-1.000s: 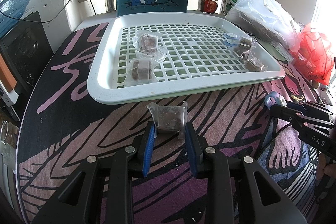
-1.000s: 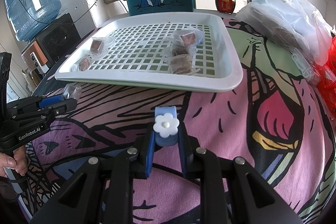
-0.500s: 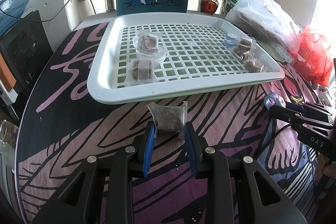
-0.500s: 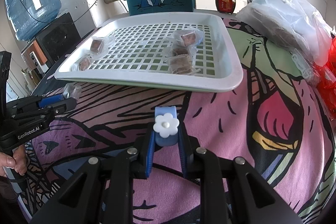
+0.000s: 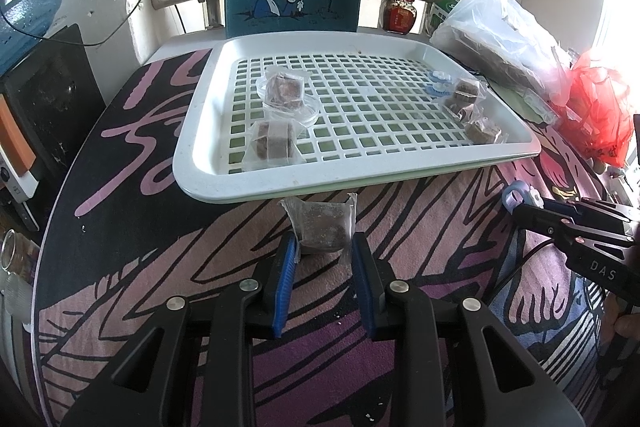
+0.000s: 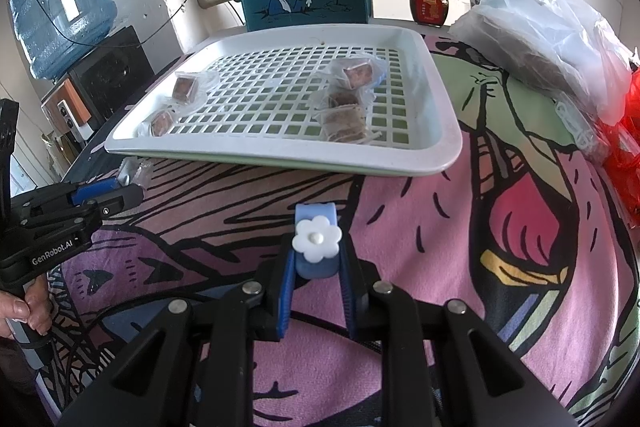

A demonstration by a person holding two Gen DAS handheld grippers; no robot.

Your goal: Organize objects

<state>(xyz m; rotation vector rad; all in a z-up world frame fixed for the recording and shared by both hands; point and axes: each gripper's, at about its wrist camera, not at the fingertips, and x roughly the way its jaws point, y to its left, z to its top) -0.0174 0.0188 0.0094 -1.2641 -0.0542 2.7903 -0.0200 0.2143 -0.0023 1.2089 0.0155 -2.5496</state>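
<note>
White slatted tray (image 5: pixel 224 163) on patterned tablecloth (image 6: pixel 500 247), holding wrapped brown blocks. Left gripper (image 5: pixel 323 255) clamped on wrapped brown cube (image 5: pixel 322 225) just before tray. Right gripper (image 6: pixel 316 263) clamped on blue flower clip (image 6: pixel 316 239).

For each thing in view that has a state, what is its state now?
left gripper: shut on wrapped brown block.
right gripper: shut on blue flower clip.
white tray: holds wrapped blocks on both sides.
red-lidded jar: lid on.
</note>
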